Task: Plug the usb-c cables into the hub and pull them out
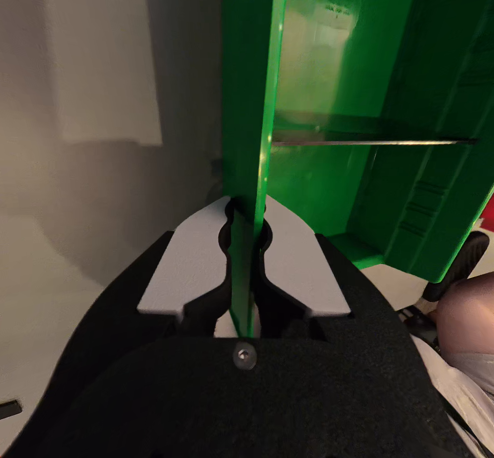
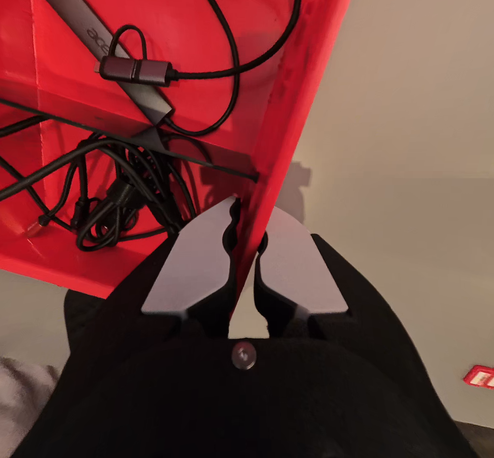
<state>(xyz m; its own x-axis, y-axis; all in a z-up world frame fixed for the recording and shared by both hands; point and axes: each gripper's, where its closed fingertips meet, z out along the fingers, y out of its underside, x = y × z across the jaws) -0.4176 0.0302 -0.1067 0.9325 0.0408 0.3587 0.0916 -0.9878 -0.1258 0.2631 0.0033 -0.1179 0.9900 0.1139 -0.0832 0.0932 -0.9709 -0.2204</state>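
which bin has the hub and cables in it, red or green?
The red bin, gripped by the right gripper: grey hub and black cables inside. The green bin looks empty.

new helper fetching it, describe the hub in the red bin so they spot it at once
Look inside the red bin gripped by the right gripper. The hub is the flat grey bar lying diagonally in the upper compartment, rigid and straight, unlike the black cables around it.
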